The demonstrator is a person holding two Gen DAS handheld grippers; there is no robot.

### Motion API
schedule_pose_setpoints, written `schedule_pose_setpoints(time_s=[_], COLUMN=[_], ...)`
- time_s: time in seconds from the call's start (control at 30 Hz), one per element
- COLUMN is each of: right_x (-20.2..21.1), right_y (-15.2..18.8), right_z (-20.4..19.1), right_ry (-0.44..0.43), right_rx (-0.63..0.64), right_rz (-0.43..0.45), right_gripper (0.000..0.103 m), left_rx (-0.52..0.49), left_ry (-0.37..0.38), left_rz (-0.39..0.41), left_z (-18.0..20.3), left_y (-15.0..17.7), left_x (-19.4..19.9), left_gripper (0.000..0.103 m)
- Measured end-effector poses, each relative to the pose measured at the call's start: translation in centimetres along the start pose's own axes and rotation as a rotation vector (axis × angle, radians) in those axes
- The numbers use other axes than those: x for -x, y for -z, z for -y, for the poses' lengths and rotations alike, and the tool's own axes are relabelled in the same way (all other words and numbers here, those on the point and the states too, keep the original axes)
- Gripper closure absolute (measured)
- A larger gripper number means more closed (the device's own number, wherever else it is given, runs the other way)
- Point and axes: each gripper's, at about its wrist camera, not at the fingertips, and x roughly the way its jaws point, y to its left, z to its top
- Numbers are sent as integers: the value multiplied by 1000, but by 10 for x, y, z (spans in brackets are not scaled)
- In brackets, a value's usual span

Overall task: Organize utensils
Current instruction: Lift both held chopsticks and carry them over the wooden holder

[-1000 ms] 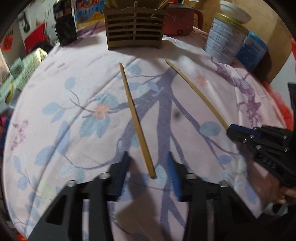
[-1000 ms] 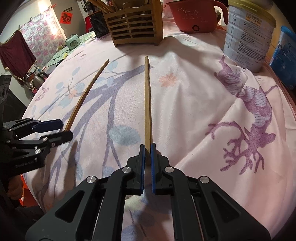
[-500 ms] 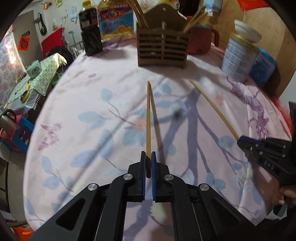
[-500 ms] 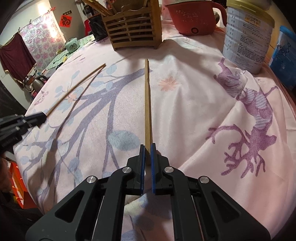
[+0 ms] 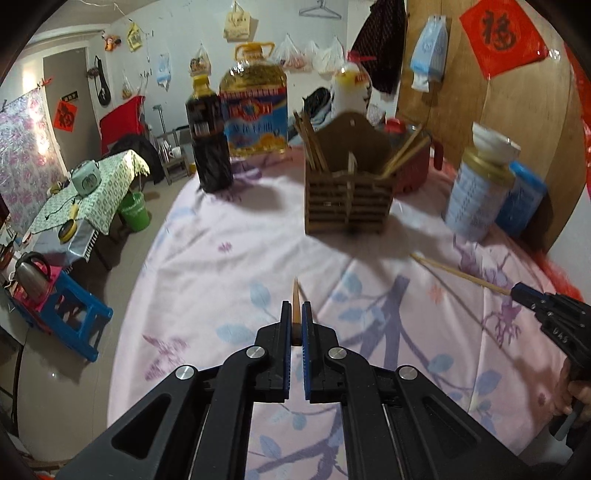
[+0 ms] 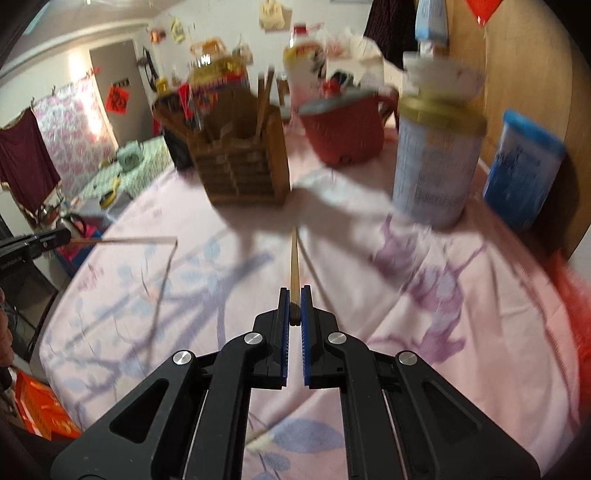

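Overhead, a red paper square point(image 5: 504, 35) bears one black character, while each gripper, left point(image 5: 295, 321) and right point(image 6: 294, 306), pinches a chopstick above the cloth point(image 5: 229, 258), facing the wooden holder point(image 5: 349, 199).

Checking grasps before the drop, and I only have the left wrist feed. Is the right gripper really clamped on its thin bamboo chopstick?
Observer: Yes. The right gripper is shut on the thin bamboo chopstick, pinching its near end.
Operator: What is behind the slatted wooden utensil holder?
Observer: A red pot with a grey lid and a side handle, close beside it.
Operator: My stick, seen side-on?
Observer: The left gripper holds the other bamboo chopstick roughly level. Its shadow on the pink floral tablecloth meets it at the tip. I cannot tell if the tip touches.
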Motion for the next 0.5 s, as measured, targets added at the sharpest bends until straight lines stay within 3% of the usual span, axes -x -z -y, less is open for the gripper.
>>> schedule_pose_setpoints(time_s=[0.2, 0.5], right_x=[27, 48], right_y=[-26, -43], right_z=[-10, -28], right_ry=[-9, -33], right_rx=[11, 34], right_rz=[99, 151], right_gripper=[96, 96], left_rx=[21, 41], left_ry=[15, 57], left_rz=[31, 49], left_z=[-11, -17], left_y=[-18, -33], left_x=[13, 20], left_gripper=[98, 98])
